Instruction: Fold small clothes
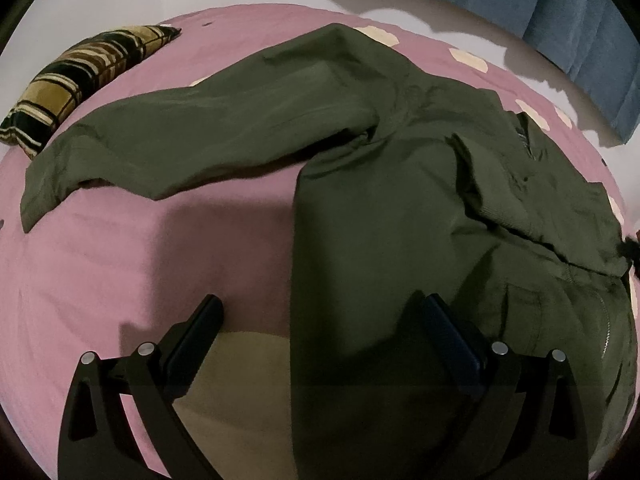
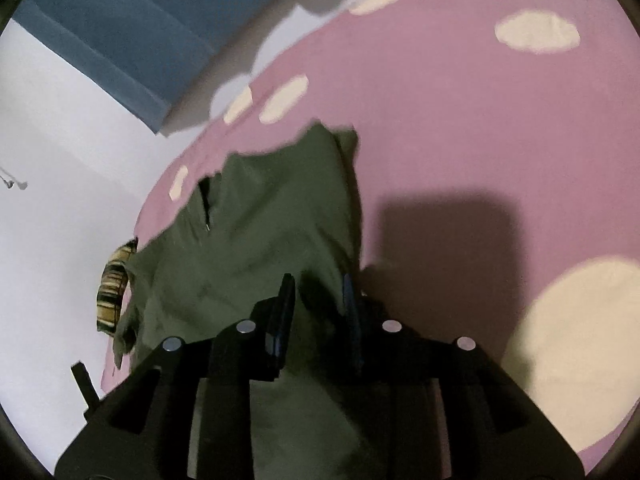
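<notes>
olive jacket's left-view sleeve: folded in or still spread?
Spread. The dark olive-green fabric jacket has one long sleeve stretched sideways across the pink bedsheet with cream spots, away from the body, toward the plaid pillow.

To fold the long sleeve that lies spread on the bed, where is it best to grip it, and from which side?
Probably at the cuff end of the sleeve: it lies flat and free on the pink sheet, far from the jacket body. Come from above with the open left gripper.

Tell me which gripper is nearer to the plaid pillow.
Left. The left gripper sits near the jacket's hem, facing the plaid pillow; the right gripper is across the jacket.
</notes>
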Tool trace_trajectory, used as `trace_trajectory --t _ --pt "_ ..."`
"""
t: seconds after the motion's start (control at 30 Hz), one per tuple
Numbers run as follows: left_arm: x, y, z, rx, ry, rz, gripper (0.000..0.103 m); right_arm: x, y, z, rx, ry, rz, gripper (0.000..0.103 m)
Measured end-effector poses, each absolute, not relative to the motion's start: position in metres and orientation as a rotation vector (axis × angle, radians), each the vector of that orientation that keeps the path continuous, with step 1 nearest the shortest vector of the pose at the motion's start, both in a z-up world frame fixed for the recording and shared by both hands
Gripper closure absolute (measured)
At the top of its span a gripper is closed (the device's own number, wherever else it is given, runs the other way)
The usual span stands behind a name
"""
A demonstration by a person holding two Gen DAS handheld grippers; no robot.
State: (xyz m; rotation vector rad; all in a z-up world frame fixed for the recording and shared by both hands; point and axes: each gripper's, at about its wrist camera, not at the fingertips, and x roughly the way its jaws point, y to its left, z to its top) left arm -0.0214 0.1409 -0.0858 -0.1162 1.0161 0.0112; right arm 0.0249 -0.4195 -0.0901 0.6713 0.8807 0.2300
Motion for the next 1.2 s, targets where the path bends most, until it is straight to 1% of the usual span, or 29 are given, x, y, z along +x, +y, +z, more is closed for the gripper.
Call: trace_trajectory --t 0.1,0.17,0.23,0.27,0.3,0.33,0.37,0.43,0.5,0.6,0.67,0.73,0.83,0.9,1.03,1.1,1.17,1.2 --pt "-0.022 0.139 -0.083 -0.109 1.002 0.004 0.004 0.050 -0.420 -0.080 0.658 0.872 0.223 0.069" --pt "-0.024 0.137 -0.079 -0.101 0.987 -0.003 0.004 0.070 -0.424 -0.078 0.657 0.857 0.201 0.056" --pt "-0.025 0.137 -0.075 -0.101 0.973 -0.010 0.004 0.092 -0.426 -0.081 0.672 0.863 0.188 0.053" --pt "-0.026 0.137 -0.073 -0.104 0.965 -0.014 0.004 0.102 -0.426 -0.084 0.679 0.874 0.183 0.054" --pt "-0.026 0.137 -0.071 -0.106 0.959 -0.014 0.004 0.112 -0.424 -0.088 0.671 0.895 0.176 0.058" --pt "-0.026 0.138 -0.069 -0.113 0.949 -0.015 0.004 0.120 -0.421 -0.092 0.644 0.924 0.164 0.082" --pt "-0.026 0.139 -0.066 -0.122 0.942 -0.017 0.004 0.129 -0.416 -0.097 0.600 0.970 0.138 0.084" --pt "-0.026 0.142 -0.063 -0.149 0.929 -0.014 0.004 0.137 -0.414 -0.107 0.570 1.015 0.101 0.084" --pt "-0.027 0.148 -0.059 -0.184 0.913 -0.005 0.004 0.138 -0.414 -0.108 0.569 1.016 0.093 0.084" --pt "-0.030 0.158 -0.054 -0.223 0.892 0.004 0.004 0.122 -0.413 -0.089 0.571 0.954 0.051 0.074" --pt "-0.035 0.167 -0.049 -0.235 0.853 0.033 0.004 0.105 -0.408 -0.072 0.562 0.893 0.044 0.060" --pt "-0.041 0.178 -0.045 -0.250 0.820 0.067 0.004 0.085 -0.391 -0.056 0.593 0.829 0.110 0.053" --pt "-0.045 0.199 -0.047 -0.317 0.841 0.097 0.004 0.066 -0.354 -0.051 0.625 0.821 0.265 0.052" --pt "-0.049 0.211 -0.050 -0.376 0.855 0.085 0.004 0.056 -0.322 -0.056 0.613 0.852 0.361 0.051" --pt "-0.058 0.243 -0.056 -0.498 0.879 0.085 0.004 0.051 -0.262 -0.081 0.528 0.952 0.460 0.051" --pt "-0.064 0.258 -0.058 -0.541 0.877 0.092 0.004 0.053 -0.246 -0.098 0.472 1.005 0.432 0.050" --pt "-0.069 0.276 -0.061 -0.600 0.861 0.114 0.004 0.053 -0.237 -0.109 0.425 1.008 0.422 0.046" --pt "-0.070 0.286 -0.062 -0.631 0.853 0.122 0.004 0.052 -0.236 -0.108 0.416 0.997 0.433 0.042"
